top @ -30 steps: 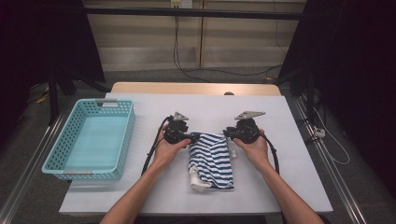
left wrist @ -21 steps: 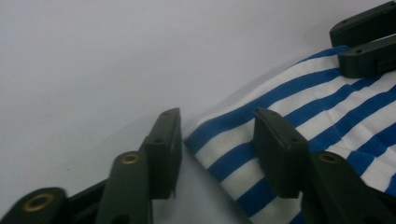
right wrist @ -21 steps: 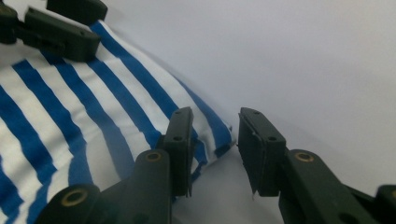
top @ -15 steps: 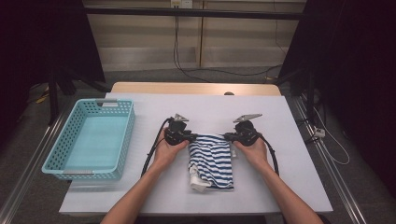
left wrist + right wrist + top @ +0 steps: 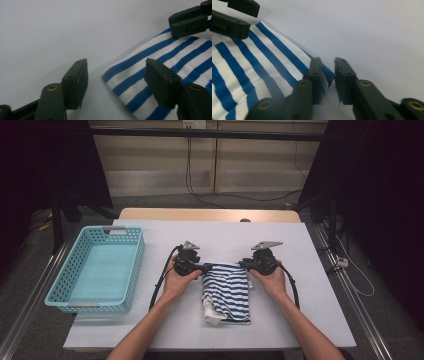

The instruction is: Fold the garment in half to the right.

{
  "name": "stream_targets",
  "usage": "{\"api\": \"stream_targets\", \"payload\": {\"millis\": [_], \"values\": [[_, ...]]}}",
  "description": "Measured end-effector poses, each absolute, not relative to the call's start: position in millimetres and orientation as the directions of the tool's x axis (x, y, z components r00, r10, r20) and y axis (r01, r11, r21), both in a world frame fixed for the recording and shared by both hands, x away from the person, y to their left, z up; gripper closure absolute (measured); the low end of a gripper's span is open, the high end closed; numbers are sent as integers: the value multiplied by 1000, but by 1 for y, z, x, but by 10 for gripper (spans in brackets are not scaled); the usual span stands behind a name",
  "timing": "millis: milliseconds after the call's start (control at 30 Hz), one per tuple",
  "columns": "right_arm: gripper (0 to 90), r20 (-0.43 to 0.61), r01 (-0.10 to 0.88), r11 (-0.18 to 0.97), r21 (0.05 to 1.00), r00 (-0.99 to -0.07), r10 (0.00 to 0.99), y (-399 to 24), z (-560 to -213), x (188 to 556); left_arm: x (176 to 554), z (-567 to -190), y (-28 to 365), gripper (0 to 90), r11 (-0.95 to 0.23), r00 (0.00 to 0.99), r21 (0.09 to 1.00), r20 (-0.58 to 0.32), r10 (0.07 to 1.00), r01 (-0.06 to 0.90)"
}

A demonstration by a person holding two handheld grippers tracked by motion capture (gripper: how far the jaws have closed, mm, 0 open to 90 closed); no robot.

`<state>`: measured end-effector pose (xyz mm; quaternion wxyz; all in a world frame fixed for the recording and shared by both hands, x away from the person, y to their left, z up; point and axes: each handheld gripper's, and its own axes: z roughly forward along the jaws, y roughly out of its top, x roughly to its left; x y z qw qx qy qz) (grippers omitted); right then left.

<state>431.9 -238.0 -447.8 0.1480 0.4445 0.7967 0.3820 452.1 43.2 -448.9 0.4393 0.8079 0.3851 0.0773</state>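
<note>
High view: I have both grippers at the far edge of the striped cloth [image 5: 227, 290], which lies folded on the white table [image 5: 310, 270], well right of the turquoise basket [image 5: 95, 270]. Against the frame of a second ago, the cloth now lies squarer and flatter, its far edge straight between the two tools. The left gripper [image 5: 116, 82] has just let its jaws swing apart again after a brief squeeze; they stand wide, one pad on bare table, the other over the cloth's near corner, pressing nothing. The right gripper [image 5: 328, 75] has likewise eased from a tighter pinch; its jaws stand narrowly parted at the cloth's other far corner, the fabric's tip beside one pad, not visibly clamped. I judge this a release after a fold: the next grasp should take fresh corners for another fold or a lift toward the basket.
</note>
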Motion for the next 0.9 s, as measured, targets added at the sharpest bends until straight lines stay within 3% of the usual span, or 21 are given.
{"api": "stream_targets", "payload": {"millis": [100,200,233,267,300,367,567,900], "values": [[656,129,569,272,776,-566,814,-242,-442,427,451,-442,49,225,-315,705,785,-206,679,533],[611,143,563,255,786,-568,811,-243,-440,424,451,-440,51,167,-299,705,795,-213,676,527],[597,133,547,263,794,-579,804,-243,-439,422,451,-438,55,167,-348,729,785,-184,659,513],[536,144,541,254,802,-588,796,-245,-437,416,448,-438,53,126,-302,712,799,-210,670,520],[509,153,543,248,802,-588,794,-245,-436,414,447,-436,56,107,-344,733,793,-180,656,503],[469,164,534,230,813,-590,790,-249,-433,406,444,-436,55,72,-303,720,807,-202,664,506],[314,152,494,213,843,-597,787,-259,-423,388,431,-429,69,47,-301,744,838,-173,645,455],[258,147,451,220,865,-646,749,-262,-416,359,413,-423,78,56,-305,758,850,-155,633,429]]}}
